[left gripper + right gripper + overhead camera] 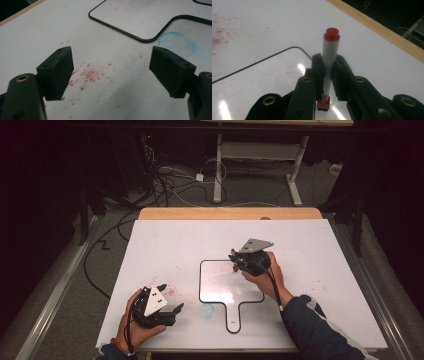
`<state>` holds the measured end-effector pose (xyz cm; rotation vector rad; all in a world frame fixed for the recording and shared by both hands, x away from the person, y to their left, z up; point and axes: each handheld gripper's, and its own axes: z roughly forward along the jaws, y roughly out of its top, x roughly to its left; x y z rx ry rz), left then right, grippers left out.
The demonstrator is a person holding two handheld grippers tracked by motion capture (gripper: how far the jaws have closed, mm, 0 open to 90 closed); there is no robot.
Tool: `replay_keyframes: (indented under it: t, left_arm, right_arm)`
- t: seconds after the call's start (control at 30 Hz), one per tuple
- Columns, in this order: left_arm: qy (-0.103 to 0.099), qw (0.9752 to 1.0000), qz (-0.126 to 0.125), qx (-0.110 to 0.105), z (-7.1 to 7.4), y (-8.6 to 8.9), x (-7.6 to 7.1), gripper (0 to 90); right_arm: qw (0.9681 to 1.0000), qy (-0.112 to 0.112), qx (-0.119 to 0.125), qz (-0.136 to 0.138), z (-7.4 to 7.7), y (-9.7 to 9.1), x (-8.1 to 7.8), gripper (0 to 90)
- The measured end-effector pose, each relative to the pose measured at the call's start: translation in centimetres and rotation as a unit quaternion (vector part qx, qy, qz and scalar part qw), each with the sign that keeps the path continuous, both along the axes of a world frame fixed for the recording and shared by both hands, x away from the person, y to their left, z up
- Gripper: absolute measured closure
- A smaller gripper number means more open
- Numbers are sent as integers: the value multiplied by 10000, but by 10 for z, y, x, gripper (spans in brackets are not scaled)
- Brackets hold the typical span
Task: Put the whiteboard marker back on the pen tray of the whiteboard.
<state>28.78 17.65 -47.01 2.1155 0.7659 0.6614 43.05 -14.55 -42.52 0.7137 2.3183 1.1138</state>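
Right gripper view shows the right claw (327, 72) clamped on a red-capped marker (330, 53), held over the small whiteboard's (220, 290) upper right corner on the white surface (165, 240). Left claw (111, 72) gapes wide with nothing between its jaws, above red smudges (87, 75), left of the board.
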Motion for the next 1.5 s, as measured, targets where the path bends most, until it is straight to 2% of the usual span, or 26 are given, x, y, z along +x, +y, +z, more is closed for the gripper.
replay_keyframes:
  t: [0.1, 0.17, 0.23, 0.3, 0.37, 0.4, 0.43, 0.47, 0.6, 0.67, 0.83, 0.9, 0.97, 1.0, 1.1, 1.2, 1.3, 1.5]
  left_arm:
    - [75, 10000, 13, -17, -1, 0, 0, 189]
    - [78, 10000, 2, -14, -1, 0, 0, 189]
    - [73, 10000, -2, -8, -1, 0, 0, 189]
    - [7, 10000, -15, 1, 0, 0, 0, 189]
    - [1, 10000, -13, 7, 0, 0, 0, 189]
    - [52, 10000, -10, -15, 0, -1, -1, 189]
    - [-5, 10000, -22, 14, 0, 0, -1, 189]
    - [-9, 10000, -21, 21, 0, 0, -1, 189]
    - [24, 10000, -9, 12, -1, 1, 0, 189]
    - [80, 10000, 0, -2, -1, 0, 0, 189]
    - [83, 10000, -19, 8, -1, -1, 0, 189]
    - [41, 10000, -34, 34, -1, -1, 0, 189]
    - [40, 10000, -38, 48, -1, -2, 0, 189]
    - [42, 10000, -43, 48, -1, -2, 0, 189]
    - [94, 9999, -30, 23, -1, -2, -1, 190]
    - [85, 10000, -23, 25, -1, -2, -1, 190]
    - [25, 10000, -36, 45, -1, -2, 0, 190]
    - [18, 10000, -47, 33, 0, -1, 0, 191]
  right_arm:
    - [9998, 71, 163, -64, -1, -4, 1, 813]
    - [9992, 197, 312, 144, -2, 0, -7, 813]
    - [9987, 196, 329, 350, -3, 5, -15, 813]
    - [9989, 114, 237, 387, -3, 6, -17, 813]
    - [9997, -15, 135, 183, -3, 2, -13, 814]
    - [9999, -124, -23, 16, -2, -1, -11, 813]
    - [9998, -180, -103, -75, -2, -5, -9, 813]
    - [9997, -144, -71, -164, -1, -10, -7, 813]
    - [9984, -257, -276, -430, 1, -31, -6, 814]
    - [9979, -198, -218, -583, 1, -43, -4, 813]
    - [9986, -89, -136, -509, 3, -54, -12, 813]
    - [9991, 137, 137, -366, 3, -58, -15, 813]
    - [9988, 247, 219, -376, 4, -63, -17, 813]
    - [9986, 261, 240, -401, 4, -65, -17, 814]
    - [9982, 34, 44, -592, 3, -68, -16, 813]
    - [9977, -25, 161, -656, 0, -68, -12, 814]
    - [9977, -121, 182, -637, -2, -60, -10, 814]
    - [9980, 158, 586, -150, -6, -26, -9, 814]
